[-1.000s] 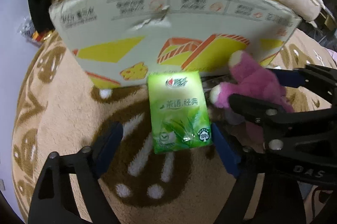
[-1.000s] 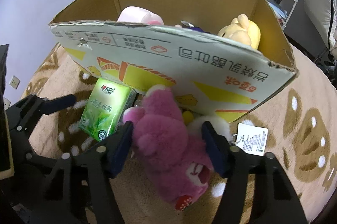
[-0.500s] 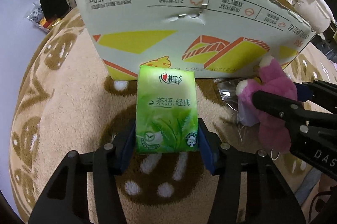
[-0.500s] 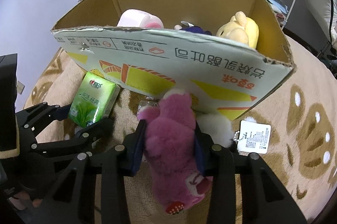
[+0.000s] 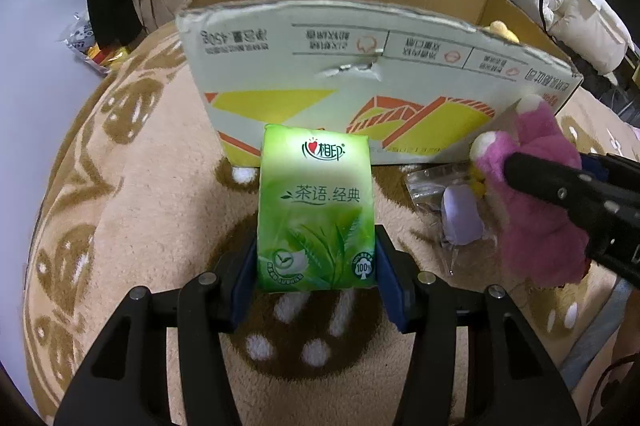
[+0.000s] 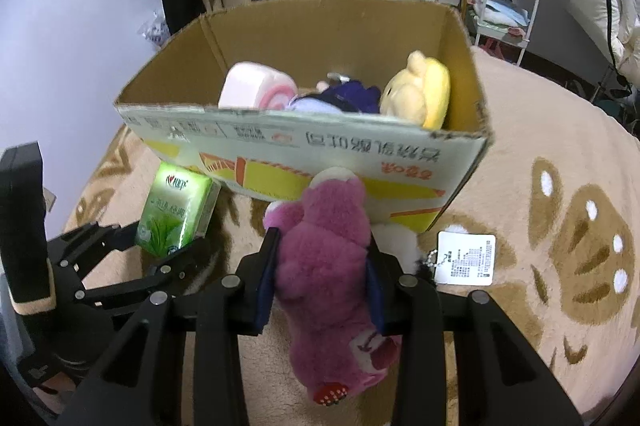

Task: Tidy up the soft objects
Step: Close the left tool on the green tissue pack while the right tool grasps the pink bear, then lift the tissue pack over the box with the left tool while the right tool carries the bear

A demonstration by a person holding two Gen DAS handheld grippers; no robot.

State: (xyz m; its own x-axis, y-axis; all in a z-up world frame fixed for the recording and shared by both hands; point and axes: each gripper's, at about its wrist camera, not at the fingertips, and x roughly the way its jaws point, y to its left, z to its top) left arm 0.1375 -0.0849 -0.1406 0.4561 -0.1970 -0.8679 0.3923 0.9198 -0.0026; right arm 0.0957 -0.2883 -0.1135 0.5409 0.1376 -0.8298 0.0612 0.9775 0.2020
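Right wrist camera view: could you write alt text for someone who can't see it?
A handheld black right gripper squeezes a pink plush bear in front of an open cardboard box holding other soft toys. To its left, the left gripper clamps a green tissue pack; all sits on a beige paw-print blanket.

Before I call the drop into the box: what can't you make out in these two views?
- Box floor: both views, hidden by its near wall and the toys inside.
- Purple toy in the box: right view, mostly hidden by the wall.
- Tag print: right view, too small.
- Pink plush face: turned away; right gripper covers it in the left view.
- Clear wrapper contents: left view, glare.
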